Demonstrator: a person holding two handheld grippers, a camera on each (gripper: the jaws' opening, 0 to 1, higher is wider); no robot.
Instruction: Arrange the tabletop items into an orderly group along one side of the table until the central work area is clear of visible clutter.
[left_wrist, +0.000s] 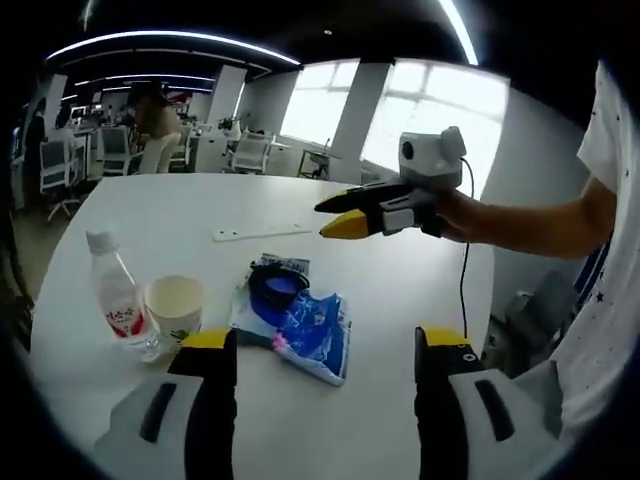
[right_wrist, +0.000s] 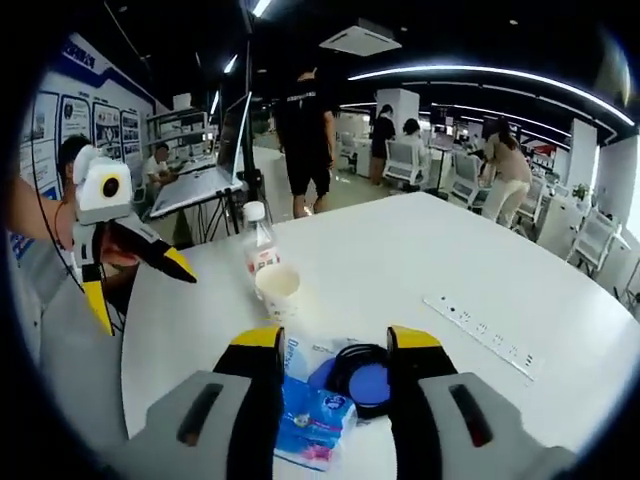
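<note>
Open office, bright windows (left_wrist: 430, 110), curved ceiling light strips (right_wrist: 500, 80), white chairs (right_wrist: 405, 160), wall posters (right_wrist: 95, 125)

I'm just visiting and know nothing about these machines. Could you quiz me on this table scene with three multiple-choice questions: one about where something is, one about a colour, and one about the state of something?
1. Where does the paper cup stand?
A. Right beside the water bottle
B. On top of the blue packet
C. On the white strip set in the table

2. What colour are the tips of the right gripper?
A. Red
B. Yellow
C. Green

3. What is the state of the left gripper?
A. Shut on the cup
B. Shut on the bottle
C. Open, holding nothing

Answers:
1. A: in both views the cup stands next to the bottle.
2. B: the left gripper view shows its yellow tips above the white table.
3. C: its jaws stand wide apart, with nothing between them.
</note>
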